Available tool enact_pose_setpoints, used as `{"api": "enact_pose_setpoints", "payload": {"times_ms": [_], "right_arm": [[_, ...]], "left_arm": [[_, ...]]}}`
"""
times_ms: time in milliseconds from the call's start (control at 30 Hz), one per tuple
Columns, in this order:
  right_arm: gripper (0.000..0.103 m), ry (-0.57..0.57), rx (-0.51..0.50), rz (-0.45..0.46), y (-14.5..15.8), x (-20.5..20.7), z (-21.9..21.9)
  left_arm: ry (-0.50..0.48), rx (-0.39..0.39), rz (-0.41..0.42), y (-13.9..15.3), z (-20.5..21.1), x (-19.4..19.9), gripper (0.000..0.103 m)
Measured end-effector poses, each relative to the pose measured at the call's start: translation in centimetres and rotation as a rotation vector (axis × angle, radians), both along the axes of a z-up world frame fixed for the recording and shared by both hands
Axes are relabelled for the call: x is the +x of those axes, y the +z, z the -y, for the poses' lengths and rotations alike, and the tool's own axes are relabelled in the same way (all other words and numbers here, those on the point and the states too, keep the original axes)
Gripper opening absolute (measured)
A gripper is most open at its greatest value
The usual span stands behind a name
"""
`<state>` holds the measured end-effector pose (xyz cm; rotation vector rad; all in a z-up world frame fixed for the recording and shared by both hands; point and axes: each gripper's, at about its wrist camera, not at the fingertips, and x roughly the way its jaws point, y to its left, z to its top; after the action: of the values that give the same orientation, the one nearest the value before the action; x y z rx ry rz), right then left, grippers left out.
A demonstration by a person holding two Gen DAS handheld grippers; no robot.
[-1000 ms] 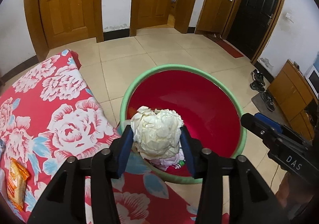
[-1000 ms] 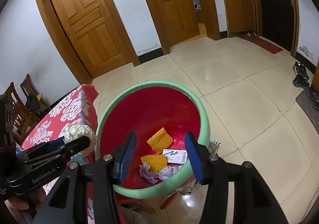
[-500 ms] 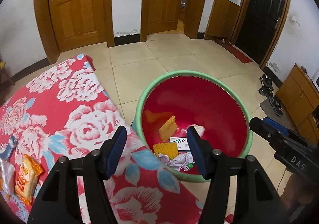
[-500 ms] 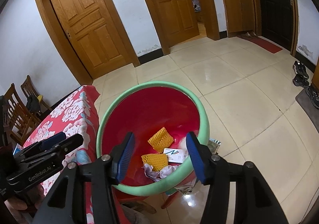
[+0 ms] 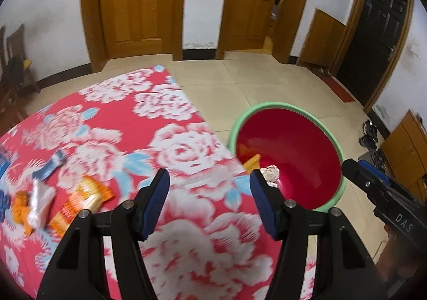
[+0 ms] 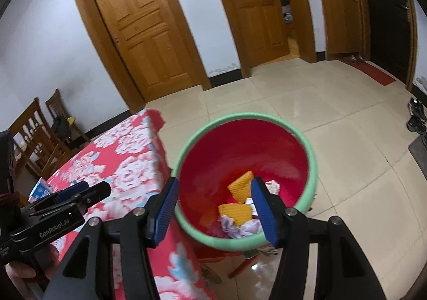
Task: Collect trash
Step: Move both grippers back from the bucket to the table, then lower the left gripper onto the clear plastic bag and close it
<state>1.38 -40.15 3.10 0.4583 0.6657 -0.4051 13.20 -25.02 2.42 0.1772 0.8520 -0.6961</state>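
Hovering over desk (image 5: 173, 124), left hand-held gripper (image 5: 209, 193) angled down, jaws apart, nothing between pads. Right hand-held gripper (image 6: 213, 200) angled down over bin (image 6: 311, 193), jaws parted, empty, pads clear of rim. Bin stands on floor just beside desk edge; inside: paper wad (image 5: 269, 173), yellow foam pieces (image 6: 241, 185), crumpled tissue (image 6: 240, 228). Wrappers (image 5: 80, 204) lie on desk, left of left gripper, motion-blurred.
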Motion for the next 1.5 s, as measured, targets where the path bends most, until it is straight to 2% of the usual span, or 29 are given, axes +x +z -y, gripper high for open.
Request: {"api": "enact_pose_setpoints", "payload": {"times_ms": [467,700,833,1000,1233,1300,1367,1500], "right_arm": [[0.061,0.184,-0.014,-0.002,1.0,4.5,-7.9],[0.061,0.218,-0.002,-0.041,0.1,5.8,-10.1],[0.062,0.224,0.004,-0.061,-0.3,6.2,-10.7],[0.062,0.229,-0.002,-0.086,-0.8,6.7,-11.6],[0.062,0.238,-0.001,-0.115,-1.6,7.7,-12.2],[0.062,0.241,0.002,-0.121,-1.8,7.8,-12.3],[0.062,0.247,0.003,-0.124,-1.9,8.0,-12.4],[0.062,0.263,-0.002,-0.128,-2.0,8.4,-12.9]], "left_arm": [[0.217,0.004,0.001,0.3,-11.0,3.0,0.062],[0.297,0.066,0.021,-0.4,-15.6,5.6,0.062],[0.336,0.084,-0.007,-1.6,-17.8,7.4,0.062],[0.361,0.103,-0.042,-3.4,-18.9,9.1,0.062],[0.340,0.113,-0.077,-5.3,-18.4,10.2,0.062],[0.333,0.109,-0.098,-5.7,-18.3,10.4,0.058],[0.332,0.100,-0.125,-6.1,-18.3,10.5,0.045],[0.355,0.110,-0.122,-6.2,-18.0,10.5,0.044]]}}
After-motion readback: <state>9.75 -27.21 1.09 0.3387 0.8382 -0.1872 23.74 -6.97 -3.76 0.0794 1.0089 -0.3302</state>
